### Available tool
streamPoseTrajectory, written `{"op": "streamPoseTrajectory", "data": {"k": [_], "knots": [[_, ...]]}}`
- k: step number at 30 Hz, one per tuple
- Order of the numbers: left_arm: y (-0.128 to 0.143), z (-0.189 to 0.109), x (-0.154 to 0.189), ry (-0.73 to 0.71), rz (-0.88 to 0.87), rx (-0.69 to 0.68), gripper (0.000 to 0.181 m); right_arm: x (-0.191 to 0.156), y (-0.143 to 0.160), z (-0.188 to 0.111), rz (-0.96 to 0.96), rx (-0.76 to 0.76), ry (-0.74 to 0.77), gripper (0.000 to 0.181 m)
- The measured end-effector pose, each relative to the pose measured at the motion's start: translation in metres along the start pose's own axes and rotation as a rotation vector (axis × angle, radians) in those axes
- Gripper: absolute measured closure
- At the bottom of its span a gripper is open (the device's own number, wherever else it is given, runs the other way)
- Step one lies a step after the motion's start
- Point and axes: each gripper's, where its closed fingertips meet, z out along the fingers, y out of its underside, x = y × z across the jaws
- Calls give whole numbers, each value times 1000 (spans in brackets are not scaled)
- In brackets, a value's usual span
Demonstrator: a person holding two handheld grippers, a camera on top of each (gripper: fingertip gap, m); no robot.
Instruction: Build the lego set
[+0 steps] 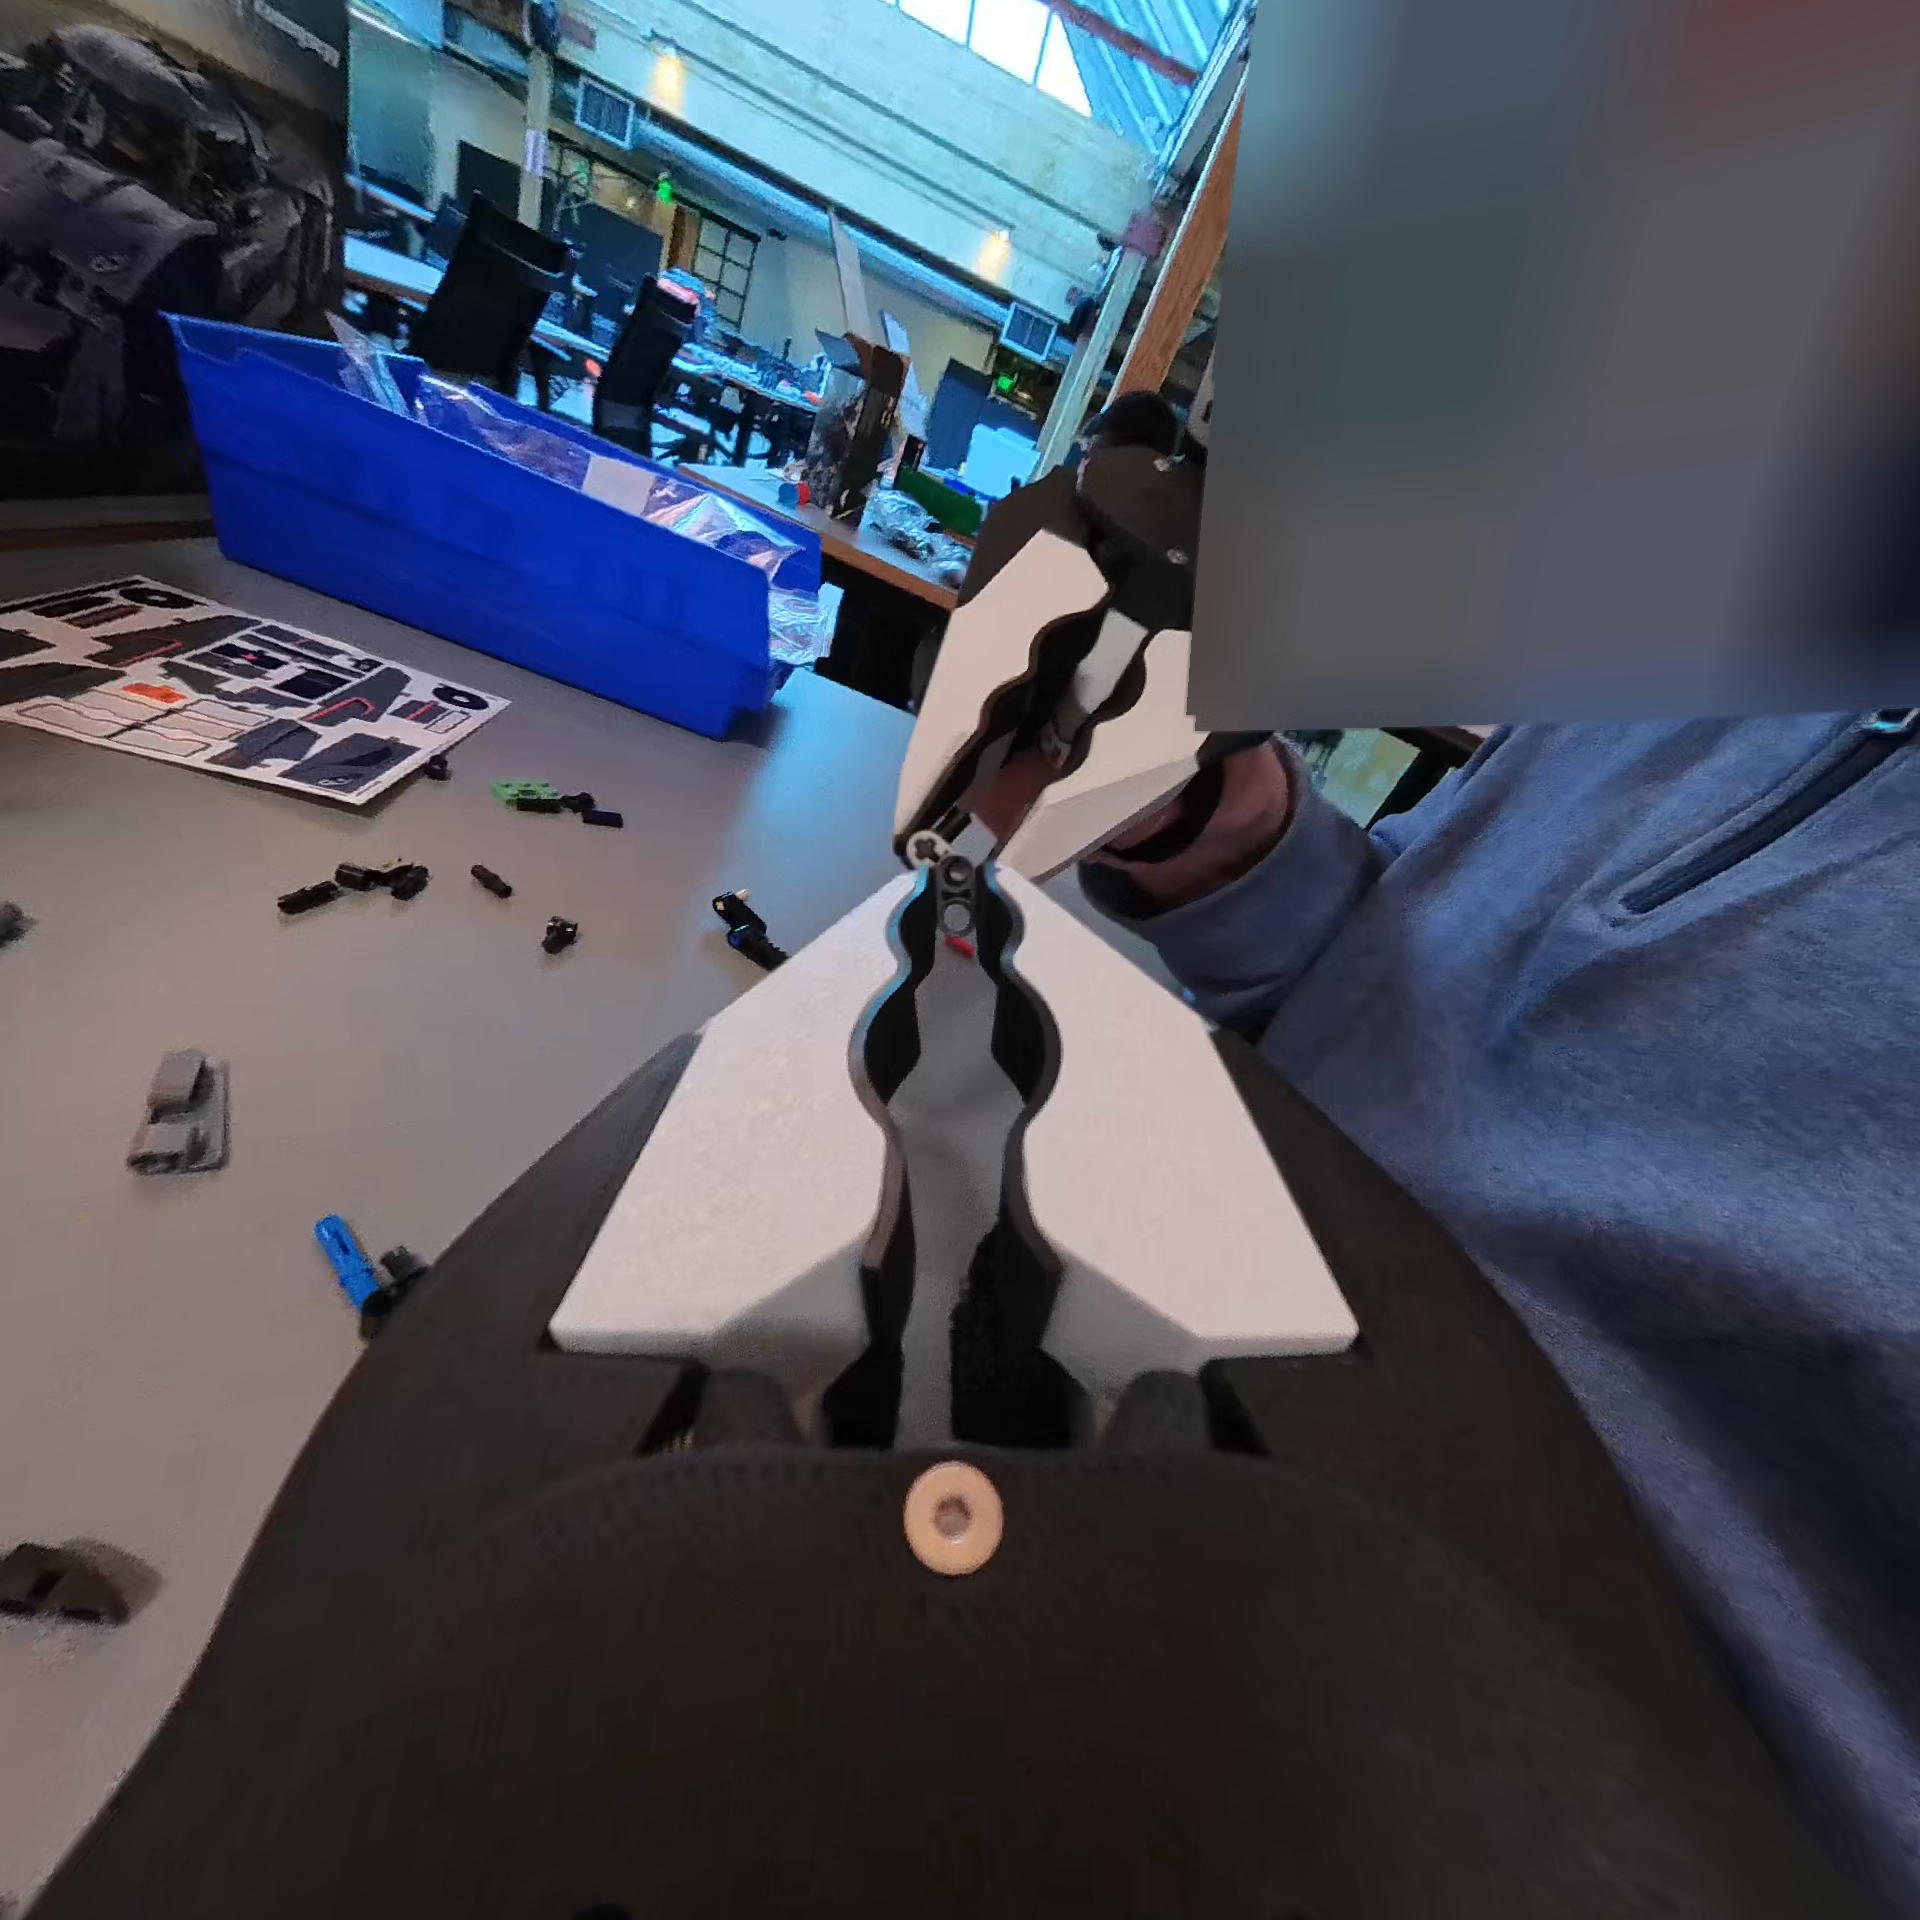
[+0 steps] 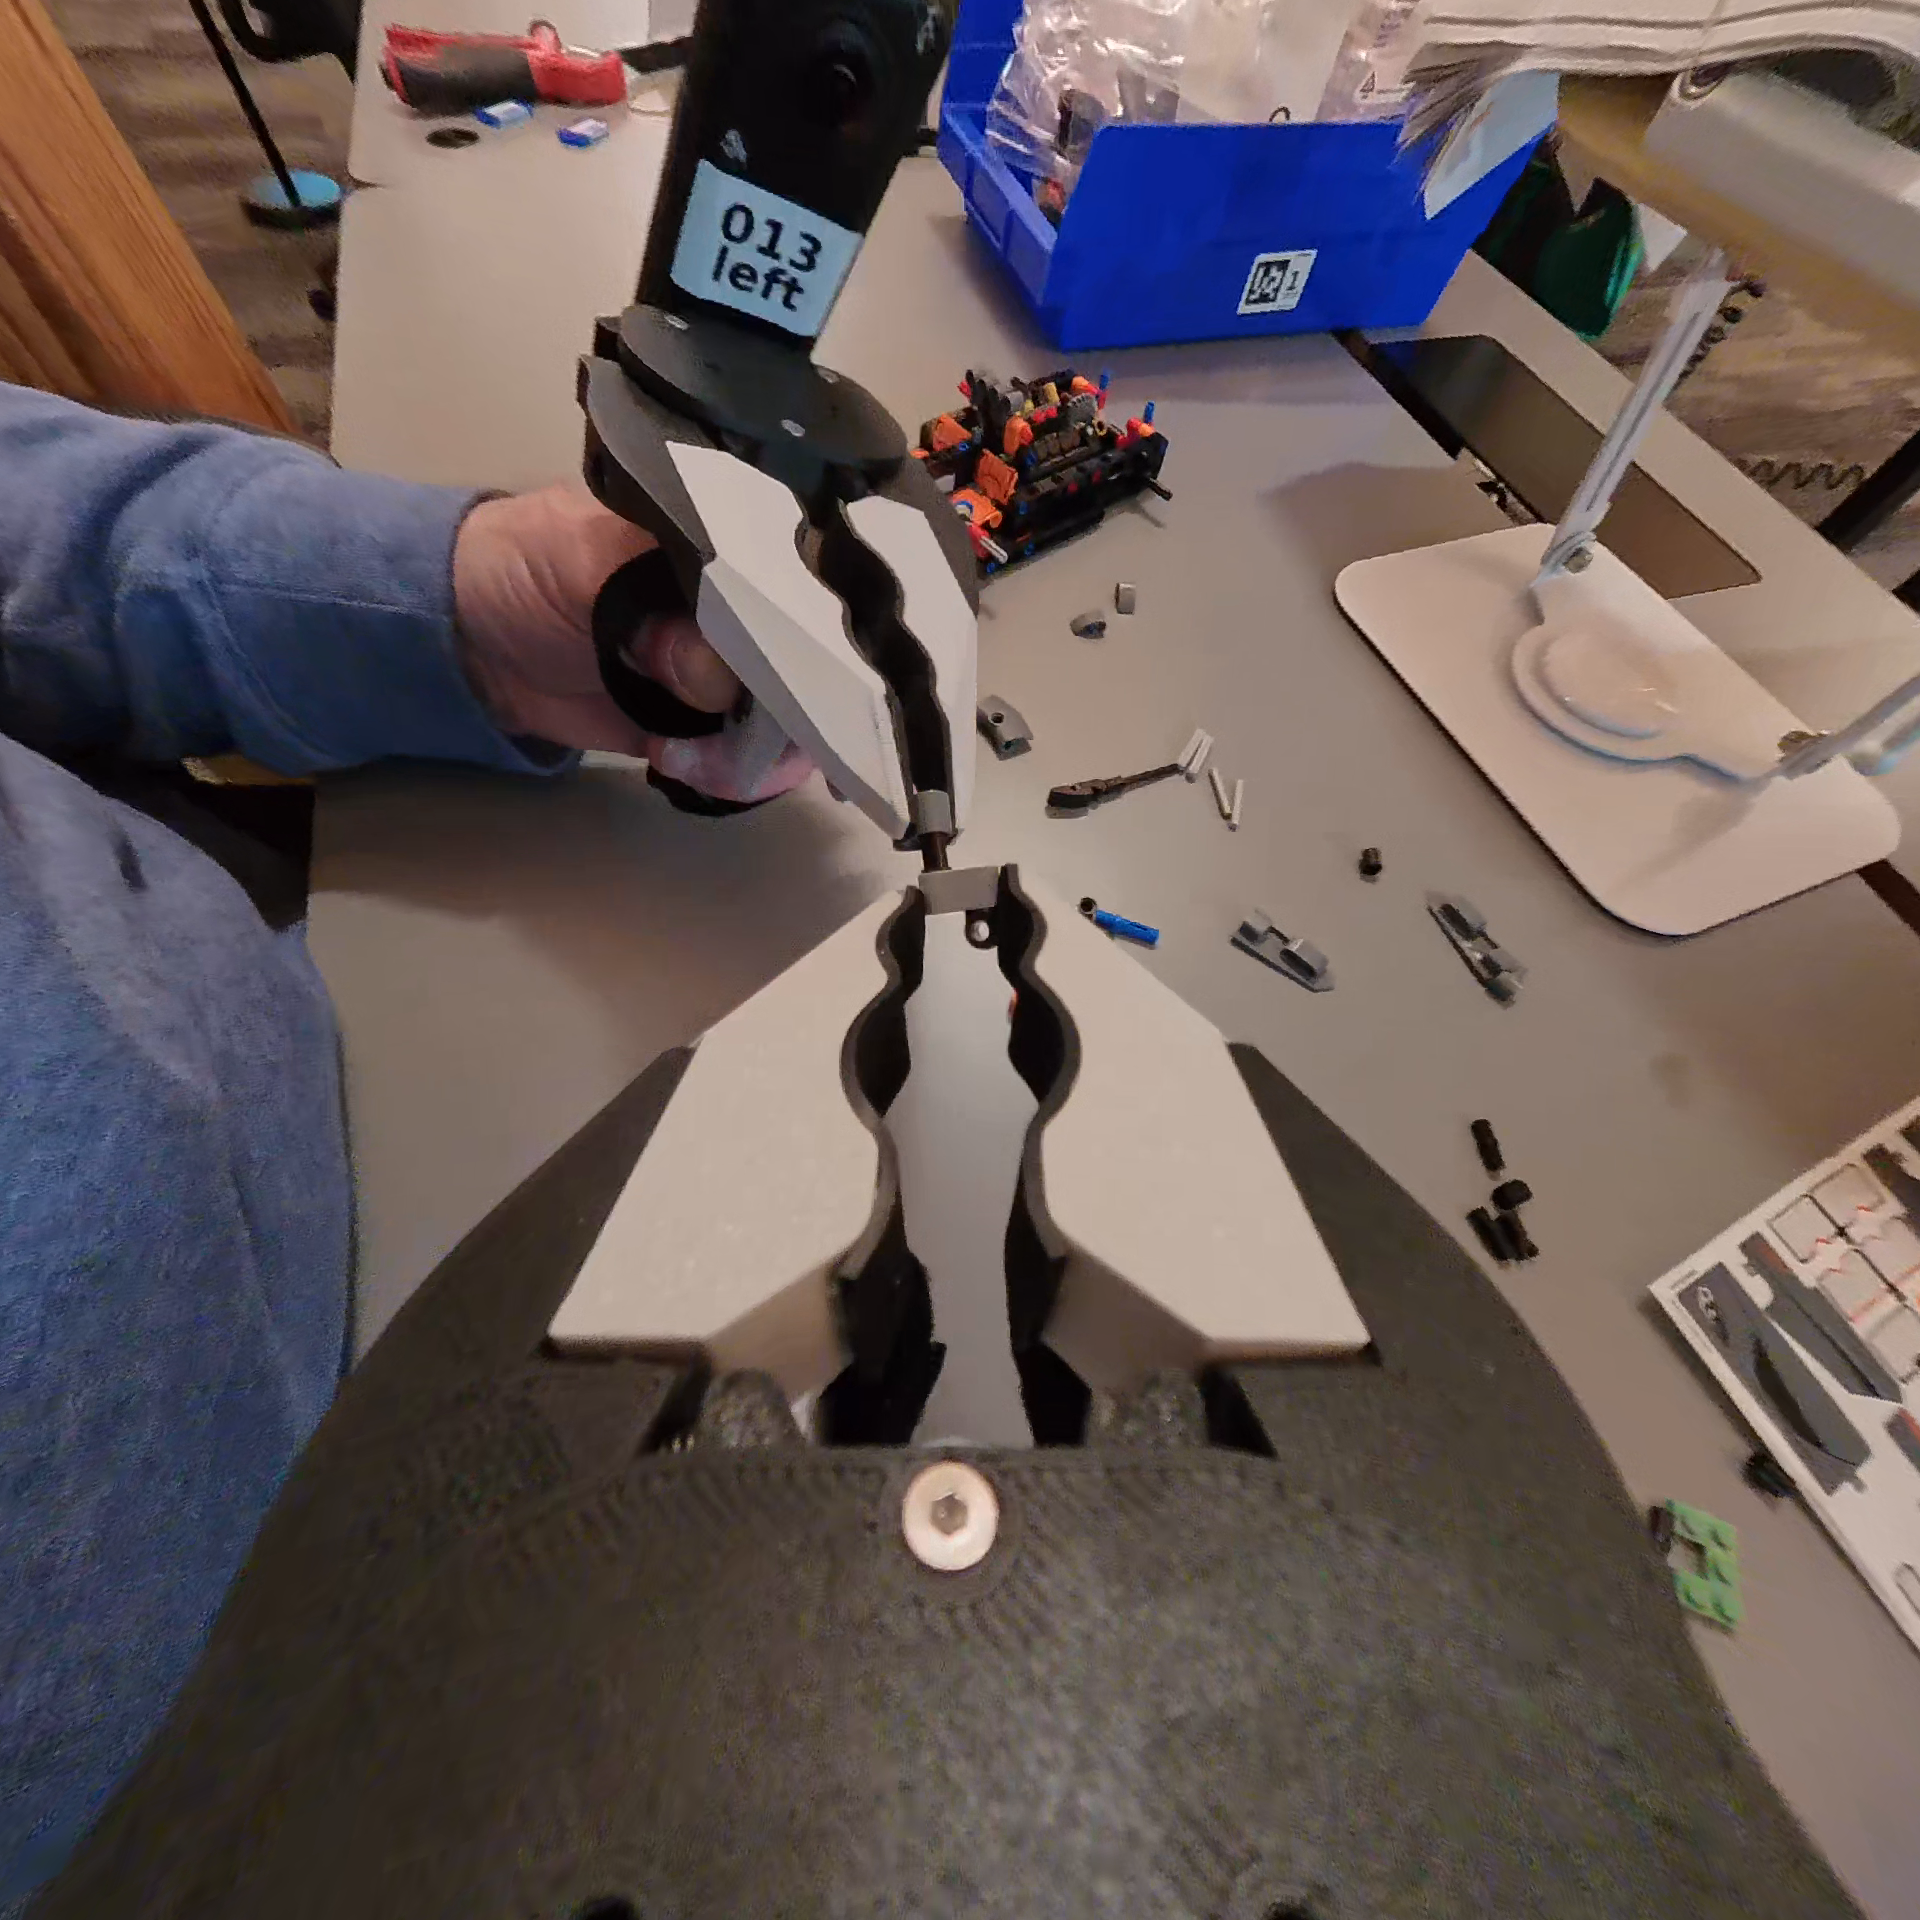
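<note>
My left gripper [image 1: 956,883] is shut on a small black piece with round holes [image 1: 958,896]. In the right wrist view the left gripper [image 2: 932,826] comes in from the upper left, and what it holds shows as a grey sleeve [image 2: 933,808] on a dark axle [image 2: 939,857]. My right gripper [image 2: 961,896] is shut on a small grey piece [image 2: 956,889] with a black ring under it. The axle tip touches or nearly touches that grey piece. In the left wrist view the right gripper [image 1: 951,836] meets mine tip to tip, above the table. A partly built orange and black model [image 2: 1039,457] stands behind.
A blue bin [image 2: 1195,229] with plastic bags stands at the back, also in the left wrist view [image 1: 468,540]. A sticker sheet [image 1: 229,686], a green plate [image 1: 525,795], a blue pin [image 2: 1127,925] and several small dark and grey pieces lie about. A white stand base [image 2: 1610,727] sits at right. Less than 4 cm separates the two grippers' tips. The blue pin [image 2: 1127,925] is about 15 cm from both grippers' fingertips. It turns up in the left wrist view [image 1: 347,1263] as well.
</note>
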Motion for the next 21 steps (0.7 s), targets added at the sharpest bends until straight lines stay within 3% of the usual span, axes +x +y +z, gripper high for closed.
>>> {"op": "streamPoseTrajectory", "data": {"k": [1, 10, 21], "knots": [[-1, 0, 0, -5, 5, -4, 176, 0, 0, 0, -12, -4, 11, 171], [17, 3, -4, -148, 165, -181, 175, 1, 16, 10, -111, -109, 115, 172], [34, -4, -12, -313, 270, -300, 176, -3, 29, 18, -138, -160, 168, 172]]}}
